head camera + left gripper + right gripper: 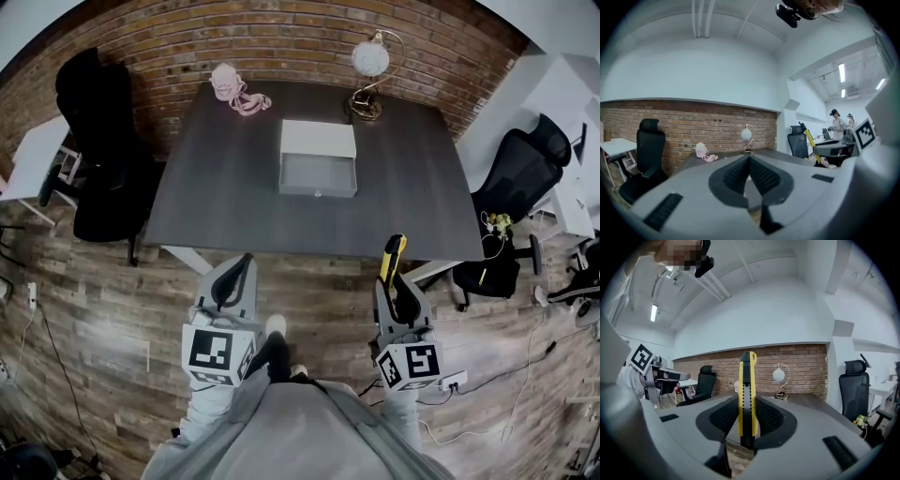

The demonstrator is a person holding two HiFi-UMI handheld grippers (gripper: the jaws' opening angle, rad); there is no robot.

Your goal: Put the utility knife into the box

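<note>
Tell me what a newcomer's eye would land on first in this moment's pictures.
The yellow and black utility knife stands out, clamped upright in the right gripper near the front edge of the dark table. Mid-table sits an open white box, with a globe lamp and a pink bundle at the far edge by the brick wall. The left gripper is shut on nothing.

Bare table (216,187) before the open box (318,174); lamp (370,58) apparently behind it.
</note>
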